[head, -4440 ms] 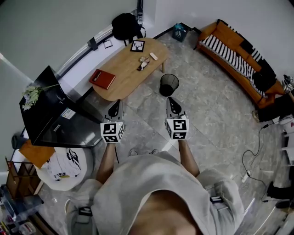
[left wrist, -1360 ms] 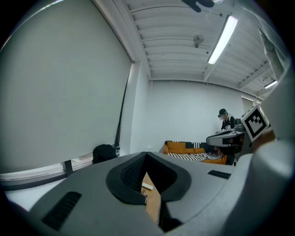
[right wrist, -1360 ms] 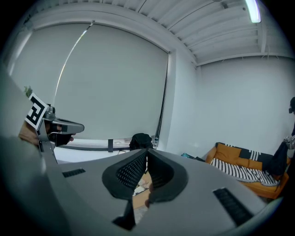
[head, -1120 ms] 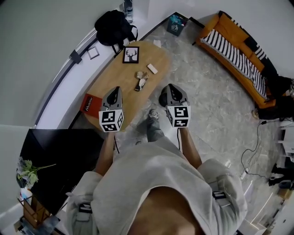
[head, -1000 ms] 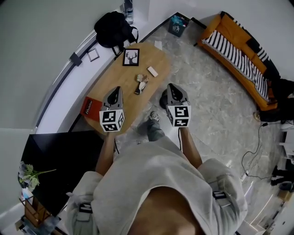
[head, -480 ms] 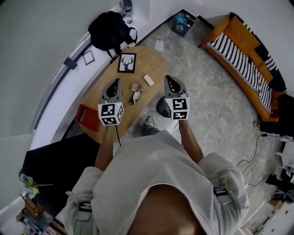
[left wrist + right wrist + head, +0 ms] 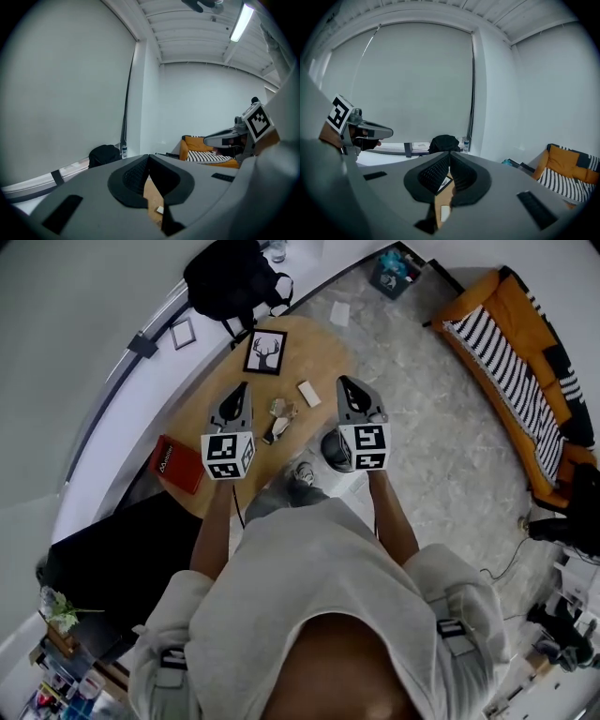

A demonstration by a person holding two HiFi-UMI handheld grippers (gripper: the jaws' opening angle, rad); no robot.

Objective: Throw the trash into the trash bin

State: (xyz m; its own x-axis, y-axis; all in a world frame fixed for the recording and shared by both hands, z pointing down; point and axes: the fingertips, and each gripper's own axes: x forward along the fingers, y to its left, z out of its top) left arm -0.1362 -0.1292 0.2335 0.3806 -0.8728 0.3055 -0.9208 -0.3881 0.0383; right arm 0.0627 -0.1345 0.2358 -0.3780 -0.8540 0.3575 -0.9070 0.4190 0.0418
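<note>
- Trash point(image 7: 278, 410): crumpled scraps lie on the wooden table point(image 7: 314, 354), between the picture frame point(image 7: 265, 352) and the table's near edge. A small white piece point(image 7: 308, 393) lies just beside them.
- Task status: judged to be at the approach stage. No scrap is gripped or lifted. All visible trash is on the tabletop.
- Remaining steps, as judged: open a gripper, close it on a scrap, carry it to the bin, release. Repeat for each piece.
- Left gripper point(image 7: 241, 392): jaws closed tip to tip, with nothing between them. It is held above the table, to the left of the scraps and near them.
- Right gripper point(image 7: 345, 383): jaws together and empty. It is held at the table's right edge, to the right of the scraps.
- Trash bin point(image 7: 330, 447): a dark round container on the floor, just beside the table's near edge. The right gripper covers most of it in the head view, so its contents cannot be determined.
- Other containers: none visible on the table. A red book point(image 7: 178, 465) lies flat near its left end.
</note>
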